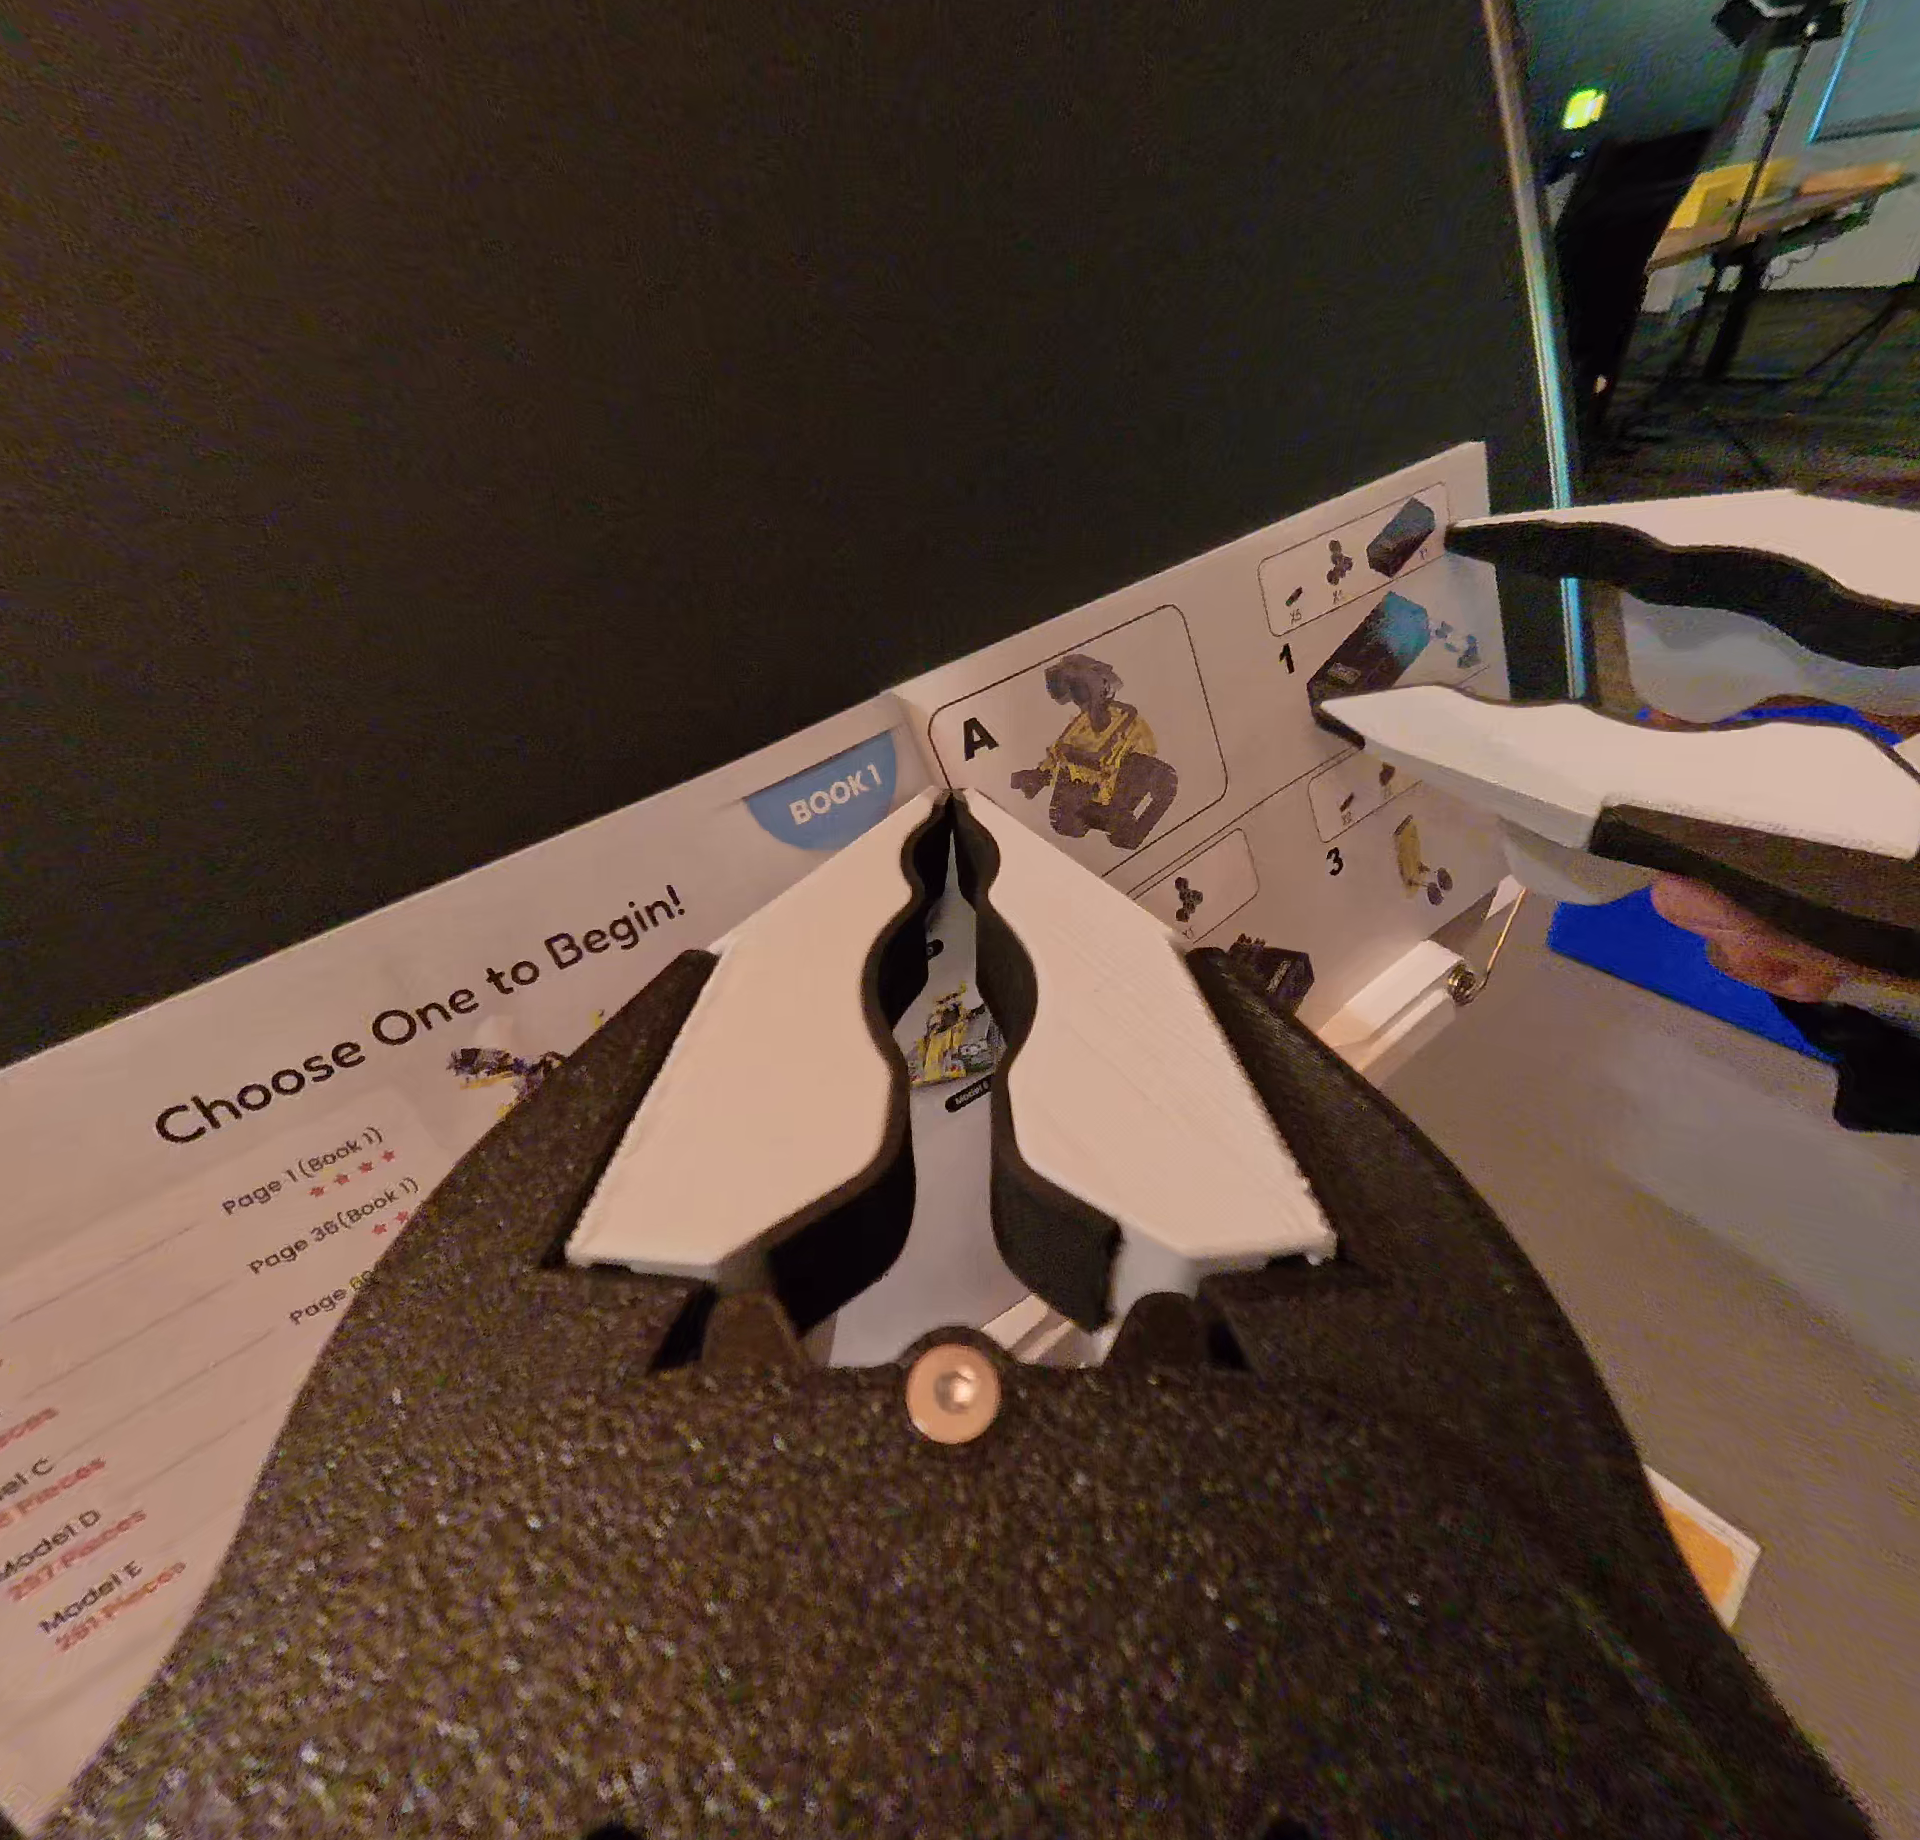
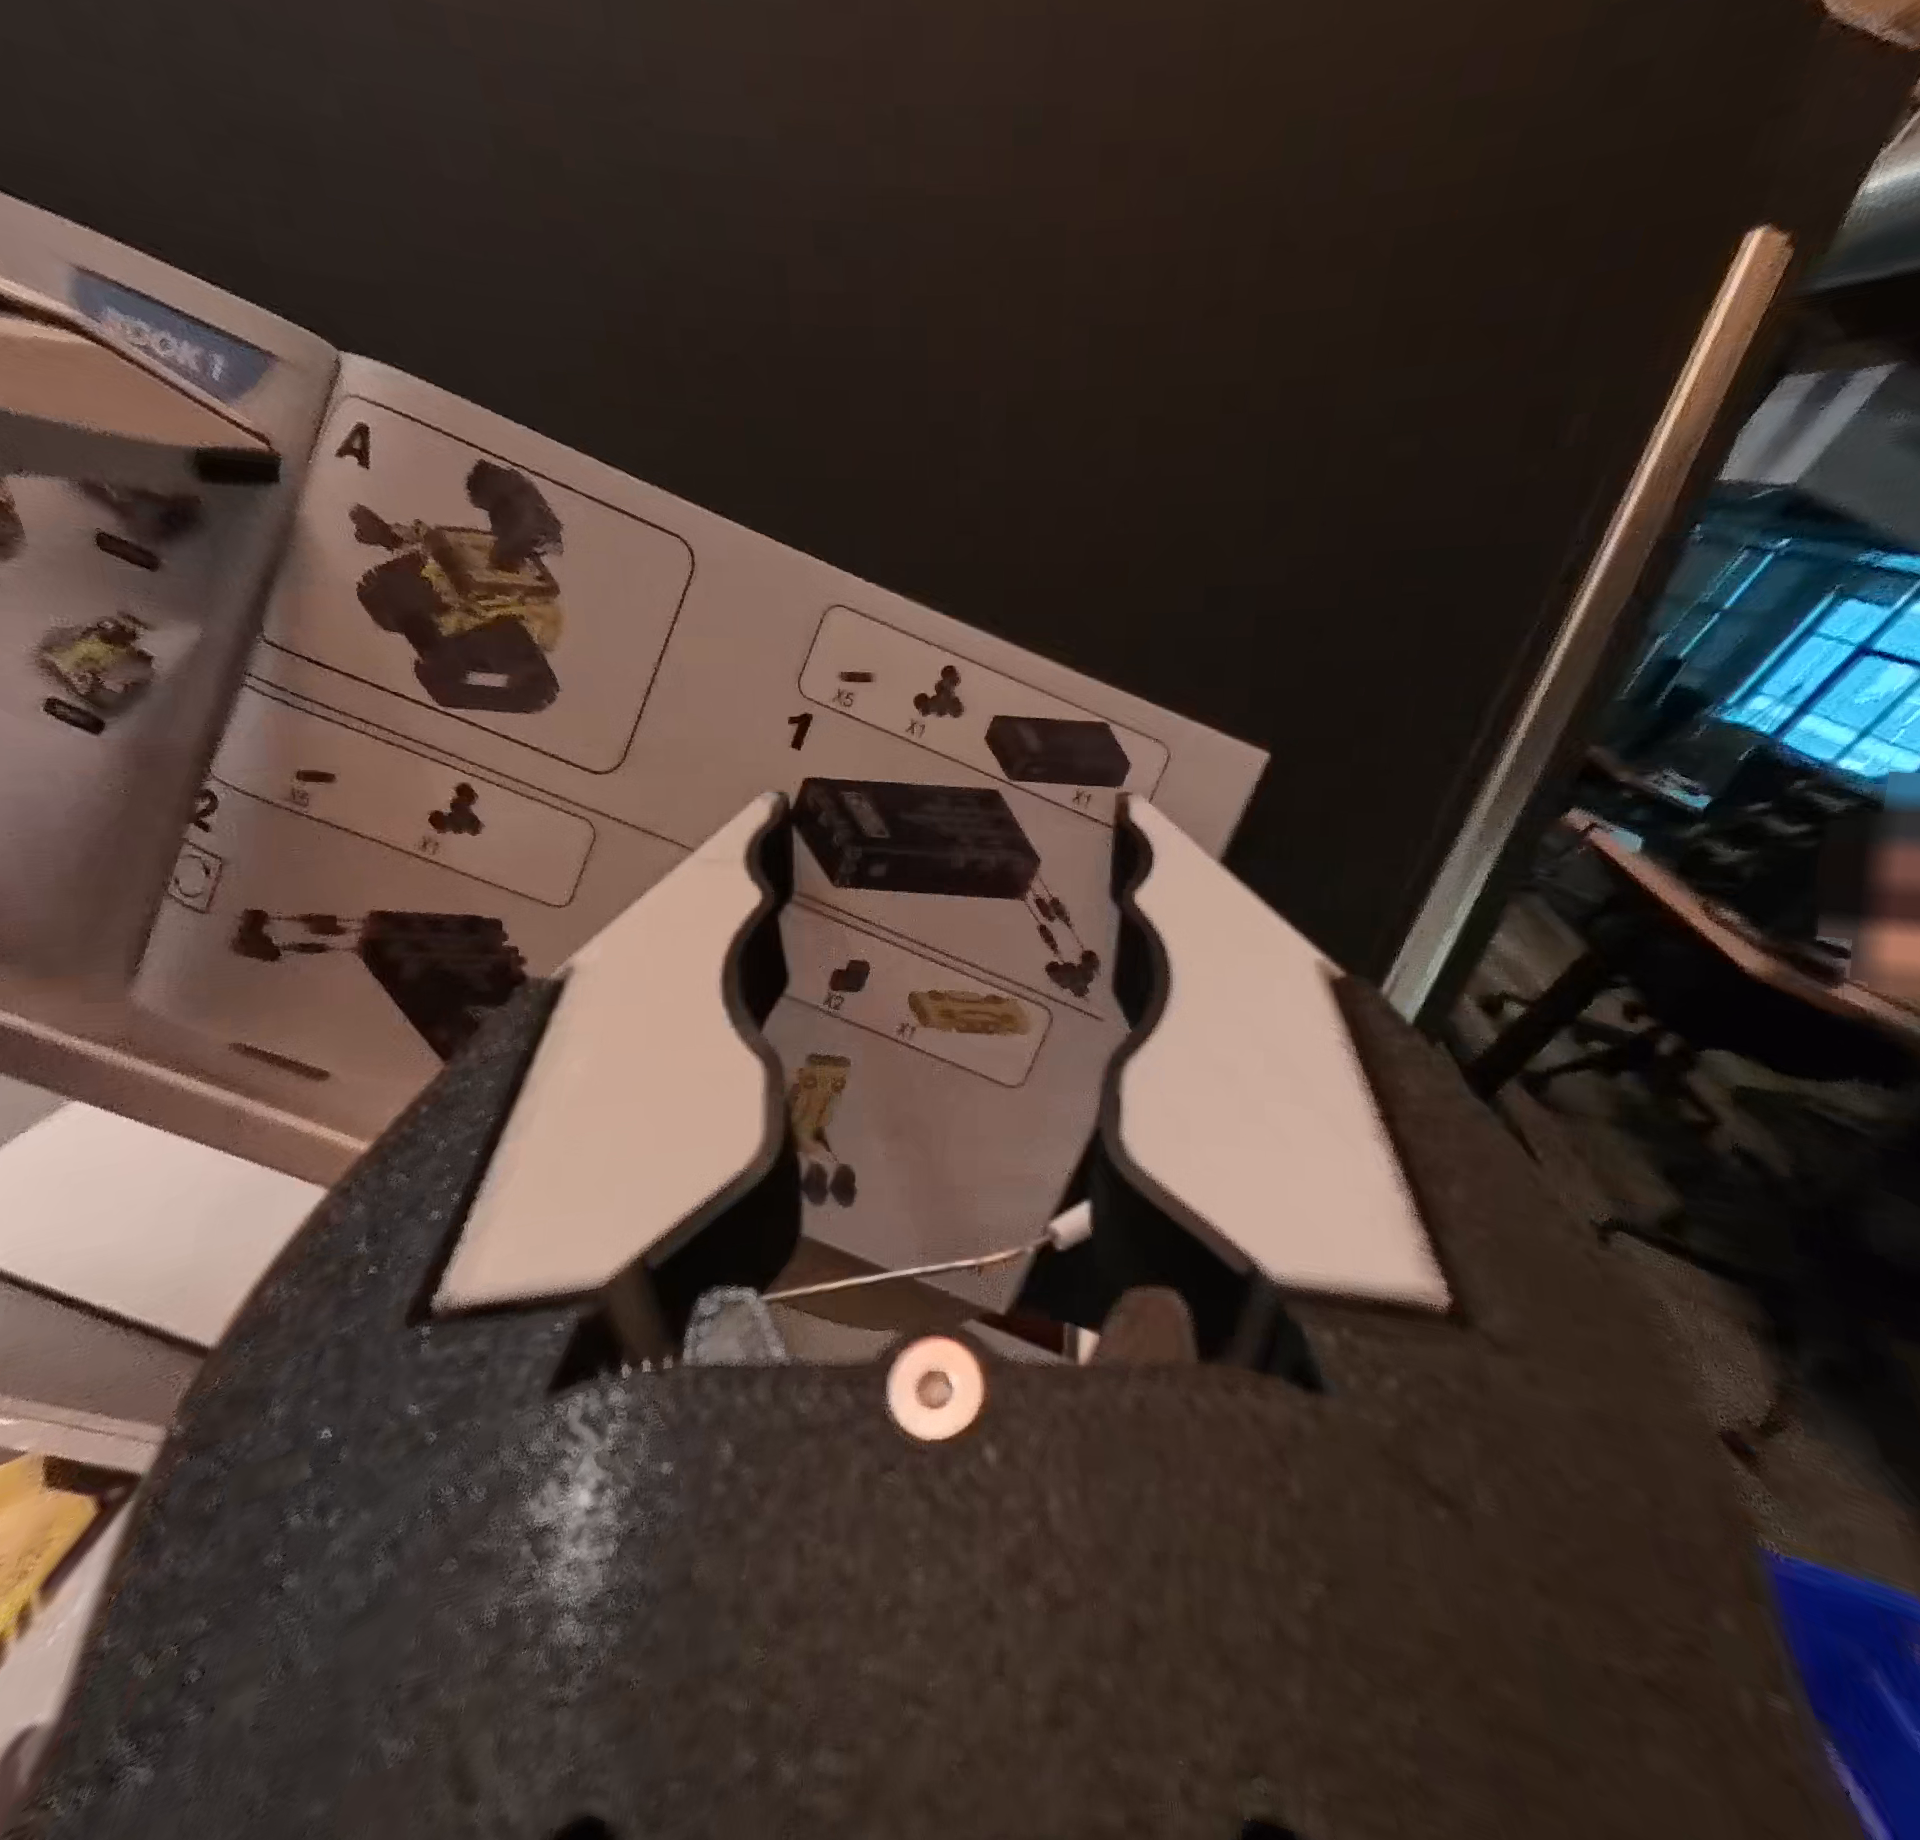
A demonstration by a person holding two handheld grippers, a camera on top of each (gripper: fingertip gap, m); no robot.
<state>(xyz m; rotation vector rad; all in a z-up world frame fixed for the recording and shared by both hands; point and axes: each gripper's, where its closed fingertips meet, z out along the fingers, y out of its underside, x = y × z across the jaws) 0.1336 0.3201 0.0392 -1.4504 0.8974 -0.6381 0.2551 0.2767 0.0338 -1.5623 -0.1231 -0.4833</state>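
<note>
An open instruction booklet (image 1: 1101, 751) stands propped upright against a black backdrop, with printed pictures of brick models on both pages. My left gripper (image 1: 951, 801) is shut, its tips together at the booklet's centre fold just below the top edge; I cannot tell whether it pinches paper. My right gripper (image 1: 1387, 632) is open at the right page's outer edge, one finger high and one low. In the right wrist view the open right gripper (image 2: 954, 803) frames the right page of the booklet (image 2: 727, 647). The left gripper's finger (image 2: 135, 408) shows at the far left by the left page.
A white stand with a wire clip (image 1: 1392, 1001) holds the booklet's foot on a grey table (image 1: 1558, 1271). A blue object (image 1: 1621, 949) and a hand (image 1: 1745, 938) are at the right. A metal pole (image 1: 1527, 232) rises behind. An orange card (image 1: 1704, 1572) lies near.
</note>
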